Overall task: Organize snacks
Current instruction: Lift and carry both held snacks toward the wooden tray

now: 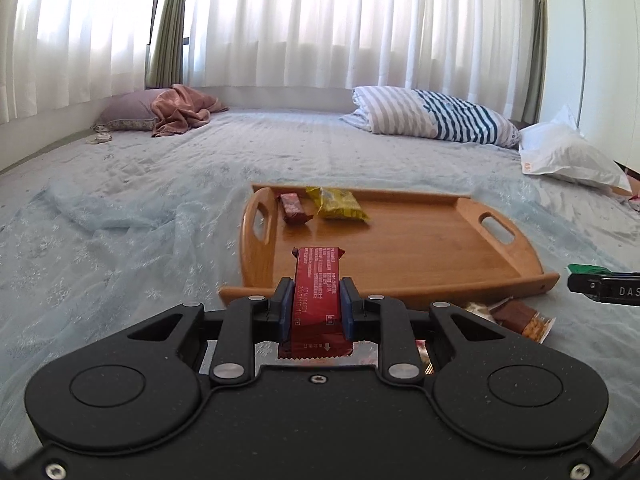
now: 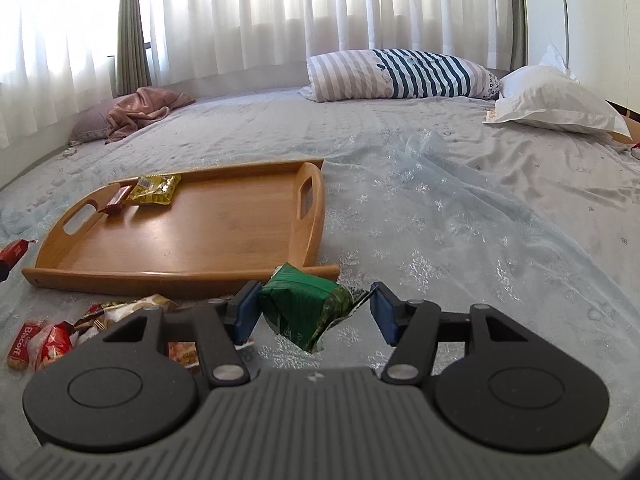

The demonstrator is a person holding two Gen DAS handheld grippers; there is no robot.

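My left gripper [image 1: 318, 294] is shut on a long red snack bar [image 1: 319, 268], held lengthwise just before the near rim of the wooden tray [image 1: 400, 256]. At the tray's far left corner lie a small red bar [image 1: 294, 208] and a yellow packet [image 1: 338, 204]. In the right wrist view my right gripper [image 2: 314, 306] is shut on a crumpled green packet [image 2: 304, 308], raised above the bedspread by the tray's [image 2: 200, 236] near right corner. The tip of the red bar [image 2: 14, 250] shows at that view's left edge.
Loose snacks [image 2: 48, 340] lie on the bedspread in front of the tray, a Biscoff pack [image 2: 24, 346] among them. Farther back are a striped pillow [image 1: 432, 116], a white pillow [image 1: 568, 152] and a pink cloth [image 1: 184, 108]. White curtains hang behind the bed.
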